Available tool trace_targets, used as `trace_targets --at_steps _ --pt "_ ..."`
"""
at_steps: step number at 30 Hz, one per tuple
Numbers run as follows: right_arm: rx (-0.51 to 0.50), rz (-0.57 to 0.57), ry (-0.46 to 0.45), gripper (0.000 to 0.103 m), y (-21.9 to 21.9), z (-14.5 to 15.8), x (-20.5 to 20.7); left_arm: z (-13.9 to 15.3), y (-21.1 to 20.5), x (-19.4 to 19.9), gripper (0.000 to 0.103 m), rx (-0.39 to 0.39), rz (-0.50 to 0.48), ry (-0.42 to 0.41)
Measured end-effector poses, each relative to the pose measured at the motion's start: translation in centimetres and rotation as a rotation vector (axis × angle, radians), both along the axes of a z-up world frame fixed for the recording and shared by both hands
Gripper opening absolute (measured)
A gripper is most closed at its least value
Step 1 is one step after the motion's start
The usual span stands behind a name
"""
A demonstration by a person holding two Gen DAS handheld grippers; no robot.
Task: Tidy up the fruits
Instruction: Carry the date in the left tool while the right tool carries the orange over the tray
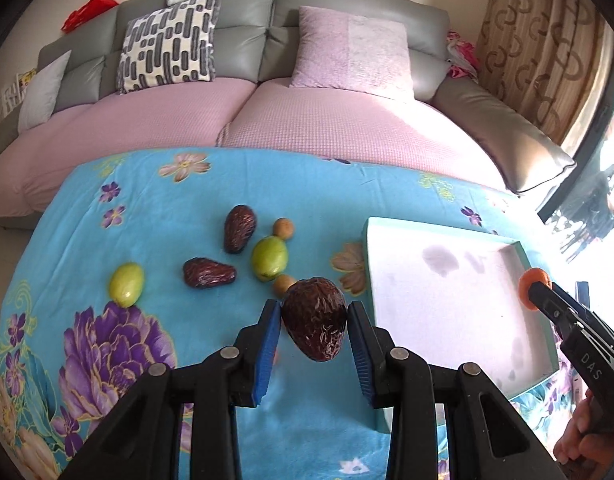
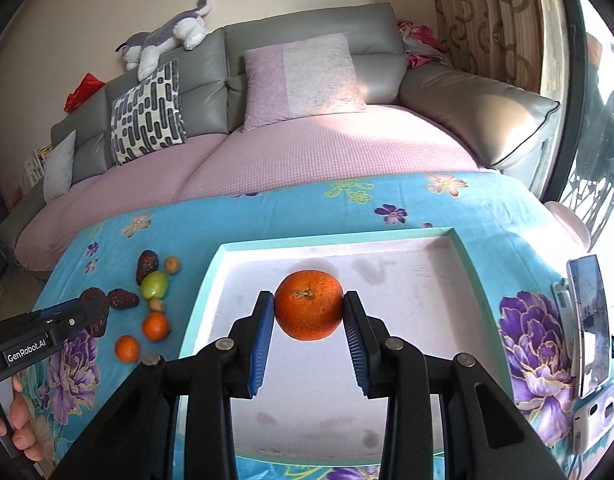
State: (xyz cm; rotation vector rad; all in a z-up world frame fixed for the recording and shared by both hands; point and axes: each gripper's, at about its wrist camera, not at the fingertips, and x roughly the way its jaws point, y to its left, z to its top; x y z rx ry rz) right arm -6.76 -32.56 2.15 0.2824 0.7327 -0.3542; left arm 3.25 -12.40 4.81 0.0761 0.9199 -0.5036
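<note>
Right gripper (image 2: 308, 310) is pinching a round orange tangerine (image 2: 308, 305) above the white, teal-rimmed tray (image 2: 463, 248) — nothing lying inside it. Left gripper (image 1: 314, 322) is clamping a dark brown wrinkled fruit (image 1: 314, 322) over the blue floral cloth (image 1: 187, 208).

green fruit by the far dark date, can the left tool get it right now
Probably not yet: the left tool is shut on a dark date. The green fruit itself lies uncovered on the cloth.

Loose fruits (image 1: 263, 255) lie on the cloth (image 1: 179, 208) left of the tray (image 1: 459, 390); the sofa (image 1: 267, 120) stands behind; a phone (image 2: 589, 320) stands right of the tray.
</note>
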Motion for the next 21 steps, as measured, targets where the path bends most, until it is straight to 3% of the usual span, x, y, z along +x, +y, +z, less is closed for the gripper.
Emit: trace_targets --at_steps 10,21 --pt "-0.028 -0.247 0.067 0.037 -7.0 -0.6 -3.7 -1.2 -8.4 -2.7 0.037 0.047 -0.219 -0.017" --pt "0.028 -0.271 0.139 0.037 -8.8 -2.7 -4.2 -4.7 -12.4 -4.6 0.037 0.124 -0.324 0.001"
